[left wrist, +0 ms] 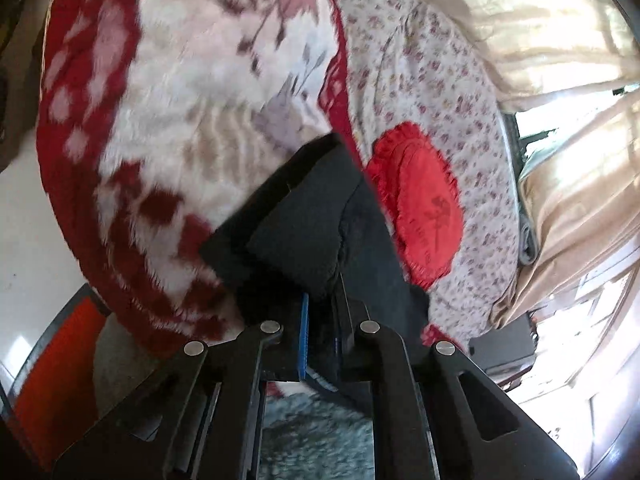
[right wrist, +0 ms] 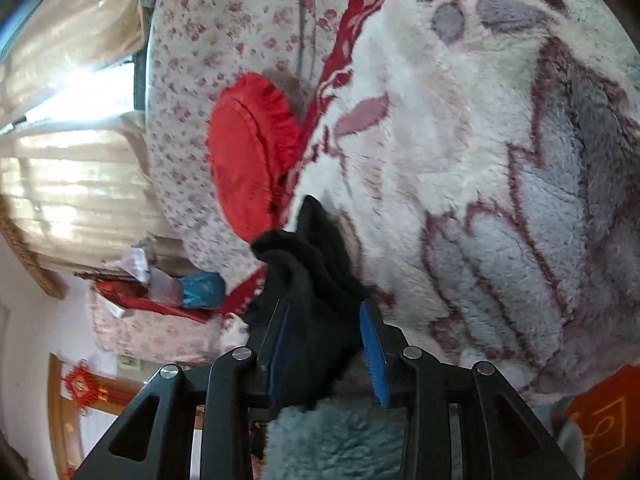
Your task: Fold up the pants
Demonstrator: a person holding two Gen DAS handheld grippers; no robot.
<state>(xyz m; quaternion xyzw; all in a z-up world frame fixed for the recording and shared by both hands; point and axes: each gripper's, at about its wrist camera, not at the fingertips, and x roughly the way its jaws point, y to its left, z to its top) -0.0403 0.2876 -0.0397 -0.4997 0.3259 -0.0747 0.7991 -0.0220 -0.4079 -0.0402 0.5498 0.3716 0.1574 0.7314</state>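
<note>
Both grippers squeeze the black pants (left wrist: 320,216): left gripper (left wrist: 322,336) and right gripper (right wrist: 326,344) hold them up over the fluffy red-and-white blanket (right wrist: 460,160), near a red pillow (left wrist: 420,208).

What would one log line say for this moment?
left gripper: shut on black pants | right gripper: shut on pants | above fleece blanket

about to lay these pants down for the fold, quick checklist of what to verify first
1. Left claw shut on the black pants: ok.
2. Right claw holds the pants: ok, cloth sits between the blue pads.
3. Pants lifted off the fleece blanket: cannot tell.
4. Red cushion out of the landing spot: cannot tell, it lies close behind the cloth.
5. Cloth flat, not bunched: not ok, bunched at both claws.
</note>
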